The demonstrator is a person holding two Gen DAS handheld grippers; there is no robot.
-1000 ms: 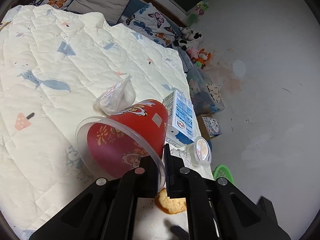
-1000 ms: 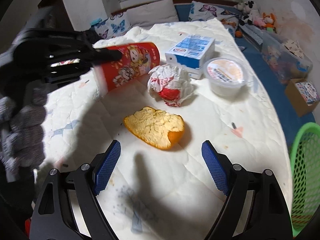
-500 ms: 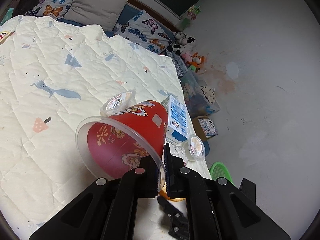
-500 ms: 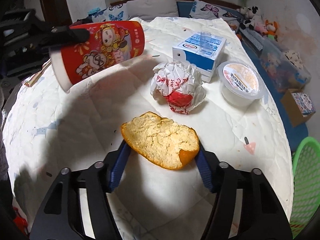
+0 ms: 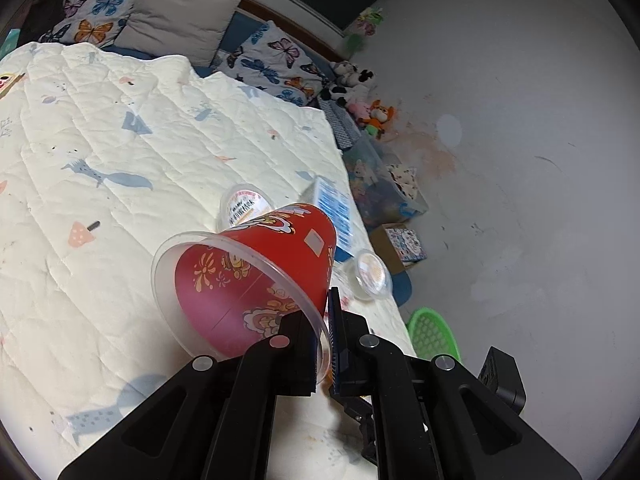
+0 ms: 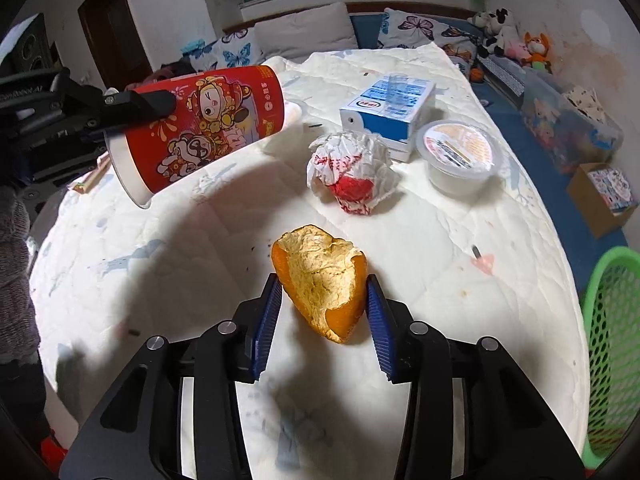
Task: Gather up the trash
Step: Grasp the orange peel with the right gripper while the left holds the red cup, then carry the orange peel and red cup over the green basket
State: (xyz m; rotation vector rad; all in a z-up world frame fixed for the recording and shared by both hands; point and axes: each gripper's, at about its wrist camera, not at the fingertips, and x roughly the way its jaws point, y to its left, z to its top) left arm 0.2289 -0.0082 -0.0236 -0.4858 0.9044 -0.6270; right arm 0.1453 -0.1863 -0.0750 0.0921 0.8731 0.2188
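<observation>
Quilted and cream-coloured, the bed cover (image 6: 460,272) served as my worktop, with butterfly pillows (image 6: 412,26) at its far end and soft toys (image 6: 516,40) along the wall beyond. My right gripper (image 6: 322,314) had its blue pads either side of the orange peel (image 6: 320,284), which lay on the quilt nearest to me of all the litter; the pads looked to be touching the rind on both flanks, so I judged the peel gripped, though only lightly. I expected it to be light, leathery and a little springy, likely to fold if squeezed hard, so the thick outer rind at its middle seemed the best place to hold. Beyond the peel sat a crumpled wrapper (image 6: 350,172), surely weightless and crushable, with a blue-and-white carton (image 6: 390,114) behind it and a sealed plastic cup (image 6: 460,152) to the right of the wrapper. My left gripper (image 5: 326,340) was clenched on the rim of a red paper cup (image 5: 256,280), carried on its side above the quilt to the left of the peel; a thin rim like that would buckle under much force. To the right of the peel the quilt ran bare to the bed's edge, where the green basket (image 6: 612,344) stood on the floor just past the drop, so I judged the sweep toward it to be open, with only the edge itself to clear
</observation>
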